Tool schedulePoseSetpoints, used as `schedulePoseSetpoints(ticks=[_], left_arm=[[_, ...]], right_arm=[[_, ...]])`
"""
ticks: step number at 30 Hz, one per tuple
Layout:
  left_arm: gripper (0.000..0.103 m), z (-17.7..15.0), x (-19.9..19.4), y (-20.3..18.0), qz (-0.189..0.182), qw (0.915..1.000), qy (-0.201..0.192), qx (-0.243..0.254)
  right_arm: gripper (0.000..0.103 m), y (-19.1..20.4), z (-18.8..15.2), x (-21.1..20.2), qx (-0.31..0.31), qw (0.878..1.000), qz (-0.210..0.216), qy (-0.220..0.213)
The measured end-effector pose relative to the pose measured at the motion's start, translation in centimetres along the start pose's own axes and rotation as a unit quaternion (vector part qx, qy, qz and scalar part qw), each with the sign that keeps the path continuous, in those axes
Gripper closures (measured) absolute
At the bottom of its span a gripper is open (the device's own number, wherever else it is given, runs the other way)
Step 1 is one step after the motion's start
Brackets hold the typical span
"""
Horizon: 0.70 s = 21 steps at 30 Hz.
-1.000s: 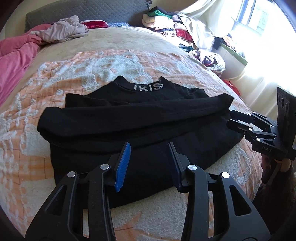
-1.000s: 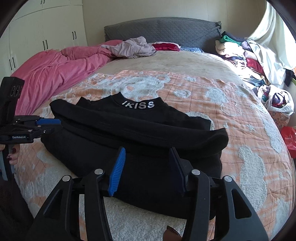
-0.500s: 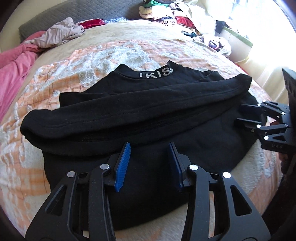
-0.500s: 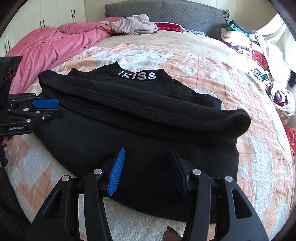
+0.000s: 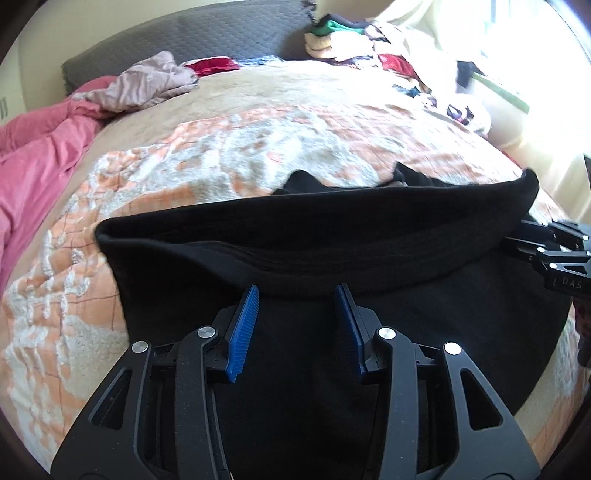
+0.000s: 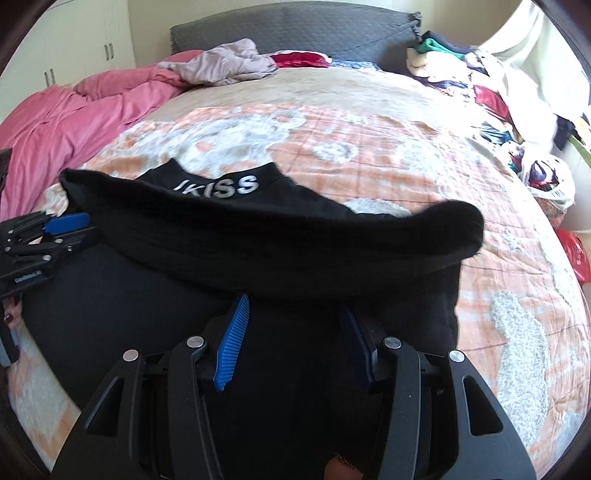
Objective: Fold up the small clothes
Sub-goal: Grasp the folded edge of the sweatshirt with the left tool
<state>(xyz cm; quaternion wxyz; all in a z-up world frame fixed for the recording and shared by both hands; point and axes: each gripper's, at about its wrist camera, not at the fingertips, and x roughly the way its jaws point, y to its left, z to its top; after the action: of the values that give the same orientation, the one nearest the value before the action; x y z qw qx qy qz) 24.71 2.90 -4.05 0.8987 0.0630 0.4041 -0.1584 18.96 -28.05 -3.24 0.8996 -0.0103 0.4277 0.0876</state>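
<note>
Left tongs are seen spread at bottom centre of the left wrist view, blue pads apart, nothing pinched, held low over the black sweater. Right tongs are likewise spread at bottom centre of the right wrist view, over the same black cloth, nothing gripped between the pads. In the left view the right tongs are also seen at the right edge, at the sweater's side; in the right view the left tongs appear at the left edge, beside the sweater's other side. The sweater is laid flat on the bed, sleeves folded across the body as a thick band through mid frame; the collar with white "IKISS" lettering is shown above centre in the right view. An orange-and-white blanket is spread under the sweater. A pink duvet is bunched at upper left, a grey headboard at top, a clothes pile at upper right.
</note>
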Motion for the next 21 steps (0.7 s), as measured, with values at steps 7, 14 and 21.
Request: schedulePoseSetpoints(ticks=[7,14,21], left_arm=[[0.056,1.0,-1.3,4.3,0.015,0.9974,-0.013,-0.07],[0.052,0.7,-0.8,8.7,0.015,0.9892,0.008,-0.146],[0.064,-0.1,0.6,9.7,-0.006,0.9853,0.023,-0.169]], right_arm=[[0.043,-4.0,2.0,-0.8,0.065,0.997,-0.007,-0.038],[0.042,-7.9,1.9,-0.5,0.111,0.993,-0.024,-0.019],[0.042,-8.8,1.9,1.7,0.113,0.993,-0.005,0.012]])
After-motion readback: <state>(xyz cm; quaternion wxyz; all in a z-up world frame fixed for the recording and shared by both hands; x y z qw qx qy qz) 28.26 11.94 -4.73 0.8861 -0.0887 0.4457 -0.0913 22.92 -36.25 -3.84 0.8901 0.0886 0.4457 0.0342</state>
